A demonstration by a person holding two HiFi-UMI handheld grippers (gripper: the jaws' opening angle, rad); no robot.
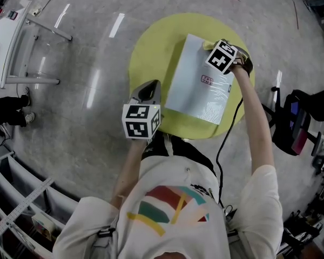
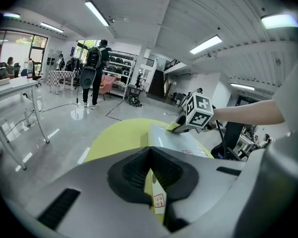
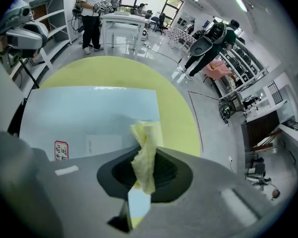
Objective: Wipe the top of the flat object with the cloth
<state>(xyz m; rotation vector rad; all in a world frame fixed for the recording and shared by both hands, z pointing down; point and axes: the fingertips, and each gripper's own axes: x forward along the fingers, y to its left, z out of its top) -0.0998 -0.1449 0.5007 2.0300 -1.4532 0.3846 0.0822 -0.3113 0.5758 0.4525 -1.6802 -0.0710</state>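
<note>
My right gripper (image 1: 211,46) is clamped on the yellow cloth (image 3: 145,152) at the far right corner of the board (image 1: 197,80), whose length runs toward me. Left gripper (image 1: 149,88) sits clenched, empty, near left.

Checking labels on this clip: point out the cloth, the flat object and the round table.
cloth (image 3: 144,156), right gripper view, its bunched middle.
flat object (image 1: 189,90), head view, its bare top.
round table (image 1: 148,53), head view, bare yellow top.
</note>
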